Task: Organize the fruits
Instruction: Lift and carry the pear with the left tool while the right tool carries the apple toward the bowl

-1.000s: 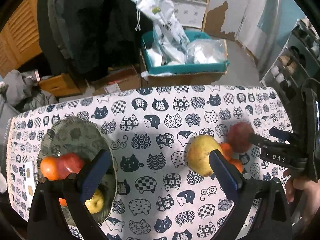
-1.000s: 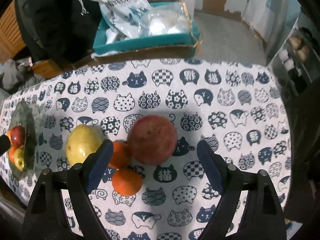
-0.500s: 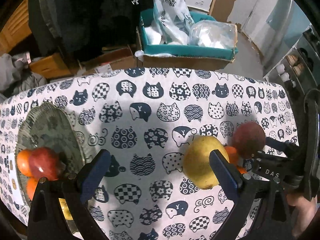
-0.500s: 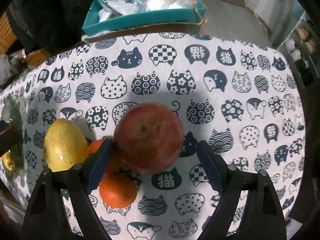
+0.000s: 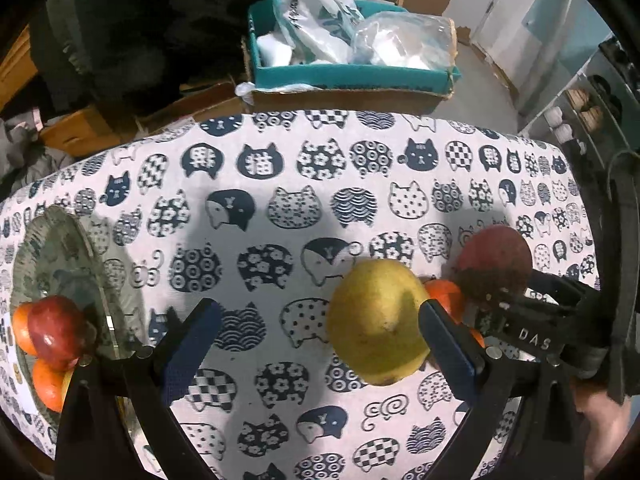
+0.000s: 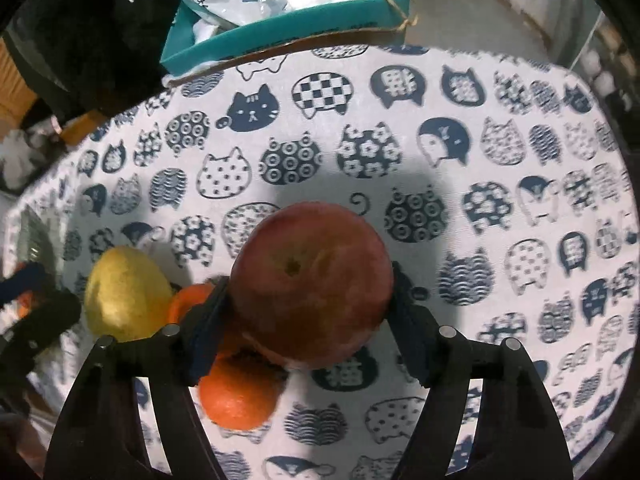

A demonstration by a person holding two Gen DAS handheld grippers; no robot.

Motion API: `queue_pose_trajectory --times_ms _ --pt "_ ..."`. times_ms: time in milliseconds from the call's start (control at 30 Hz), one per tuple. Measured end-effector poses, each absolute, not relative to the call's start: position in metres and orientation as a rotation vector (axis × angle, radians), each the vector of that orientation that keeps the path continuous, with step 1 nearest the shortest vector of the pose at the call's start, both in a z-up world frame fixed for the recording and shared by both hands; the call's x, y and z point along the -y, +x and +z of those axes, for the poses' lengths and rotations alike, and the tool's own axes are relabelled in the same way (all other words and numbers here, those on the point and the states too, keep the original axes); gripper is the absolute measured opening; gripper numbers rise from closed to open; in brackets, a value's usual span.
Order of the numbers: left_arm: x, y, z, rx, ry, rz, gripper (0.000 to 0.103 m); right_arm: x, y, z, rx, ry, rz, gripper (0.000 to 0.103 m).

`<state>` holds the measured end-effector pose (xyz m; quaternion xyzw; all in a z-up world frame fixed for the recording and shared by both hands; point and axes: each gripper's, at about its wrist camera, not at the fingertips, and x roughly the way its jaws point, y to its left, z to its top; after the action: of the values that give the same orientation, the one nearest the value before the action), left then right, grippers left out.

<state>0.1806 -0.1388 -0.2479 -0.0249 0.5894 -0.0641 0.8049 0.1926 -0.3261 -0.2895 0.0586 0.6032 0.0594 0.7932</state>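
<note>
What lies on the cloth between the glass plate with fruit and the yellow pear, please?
In the left wrist view, only bare cat-print cloth lies between the glass plate and the yellow pear; the left gripper hangs above it.

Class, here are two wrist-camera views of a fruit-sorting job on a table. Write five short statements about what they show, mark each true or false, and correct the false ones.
1. The red apple sits between the closing jaws of the right hand-held gripper. True.
2. The yellow pear lies in the glass bowl. False: it lies on the tablecloth.
3. The left hand-held gripper holds an orange. False: it is open and holds nothing.
4. The bowl already contains fruit. True.
5. The tablecloth is striped. False: it has cat shapes.
</note>
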Motion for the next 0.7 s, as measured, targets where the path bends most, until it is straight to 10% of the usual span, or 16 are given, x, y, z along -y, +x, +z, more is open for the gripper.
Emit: queue_pose_trajectory --times_ms 700 --pt "0.168 0.179 -0.281 -1.317 -0.063 -0.223 0.099 0.371 0.152 -0.256 -1.211 0.261 0.052 0.074"
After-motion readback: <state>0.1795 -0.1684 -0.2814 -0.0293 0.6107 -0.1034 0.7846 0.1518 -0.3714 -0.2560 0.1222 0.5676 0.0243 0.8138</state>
